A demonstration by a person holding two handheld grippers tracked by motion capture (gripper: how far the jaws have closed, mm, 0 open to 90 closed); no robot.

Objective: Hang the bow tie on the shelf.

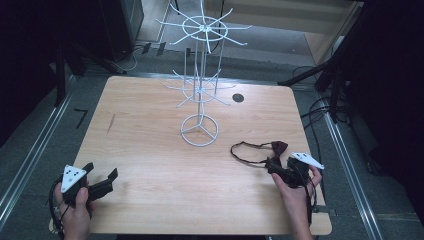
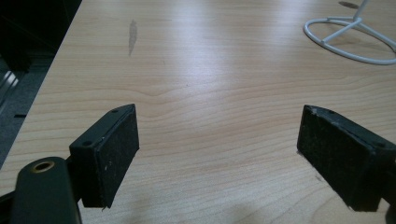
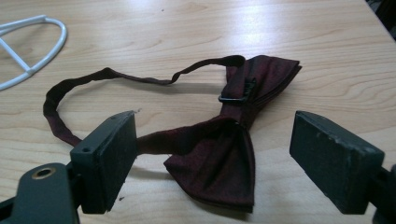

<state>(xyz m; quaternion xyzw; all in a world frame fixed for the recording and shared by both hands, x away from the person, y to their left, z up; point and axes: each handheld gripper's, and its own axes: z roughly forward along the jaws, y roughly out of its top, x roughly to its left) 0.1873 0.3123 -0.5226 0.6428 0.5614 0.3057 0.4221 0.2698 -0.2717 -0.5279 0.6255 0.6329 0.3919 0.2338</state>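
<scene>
While the dark maroon fabric bow tie with its thin neck strap [image 3: 229, 154] lies flat on the pale wooden table [image 1: 150, 150], near the right front edge, each risk below stems from how things sit now.

Right gripper [image 3: 215, 158]: jaws spread wide, one on each side of the bow's near wing, holding nothing; in the high view it sits just in front of the bow tie [image 1: 278, 148].

Left gripper [image 2: 217, 144]: jaws spread wide over bare wood at the left front corner, well apart from the tie.

Grip risk: the bow is soft and lies flat, so jaws closing too high would likely pinch only the top fold, or slide over it.

Strap risk: the thin strap [image 3: 93, 77] loops away towards the white wire ring base [image 3: 32, 51] of the white wire display rack with radiating hooks [image 1: 200, 75]; a lift by the bow alone would probably let the loop drag and catch on the base.

Clasp risk: the small black clasp [image 3: 238, 93] at the knot is hard; a jaw landing on it may slip.

Rack risk: the rack looks light and tall, so a snagged strap or a bump could tip it.

Hanging risk: if the rack is the goal, a limp loop is hard to open with one gripper; the idle left one is far off.
</scene>
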